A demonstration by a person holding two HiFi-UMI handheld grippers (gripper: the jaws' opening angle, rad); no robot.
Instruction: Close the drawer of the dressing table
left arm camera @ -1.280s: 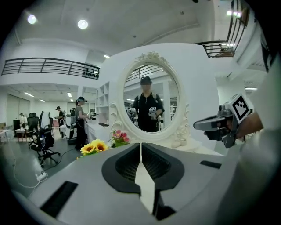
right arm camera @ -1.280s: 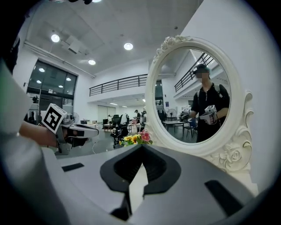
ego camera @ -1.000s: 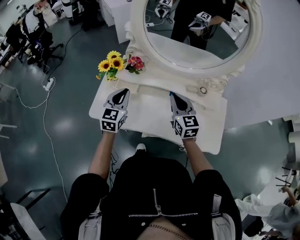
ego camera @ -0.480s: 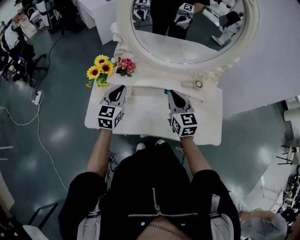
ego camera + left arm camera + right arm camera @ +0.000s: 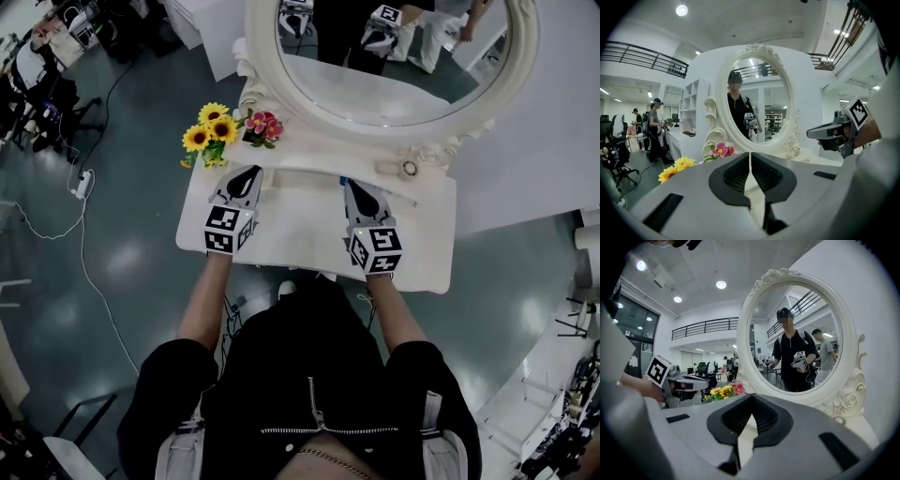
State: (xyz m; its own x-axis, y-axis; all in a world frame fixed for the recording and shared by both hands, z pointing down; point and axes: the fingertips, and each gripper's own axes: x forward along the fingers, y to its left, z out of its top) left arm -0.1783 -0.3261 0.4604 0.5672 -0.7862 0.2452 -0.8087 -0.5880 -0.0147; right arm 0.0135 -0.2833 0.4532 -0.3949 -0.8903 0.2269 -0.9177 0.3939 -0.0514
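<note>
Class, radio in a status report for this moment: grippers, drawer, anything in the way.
Left gripper shut, empty, over dressing table. Right gripper shut, empty. No open drawer visible from above. Flowers beyond left gripper, apart.

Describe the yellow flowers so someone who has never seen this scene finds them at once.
Start at the white dressing table with its big oval mirror. At the table's back left corner, beyond the left gripper, stands a small bunch of flowers. The yellow sunflowers are its left part; the pink blooms sit to their right.

left tool [image 5: 249, 174]: jaws together | right tool [image 5: 350, 186]: jaws together | arms outstretched
</note>
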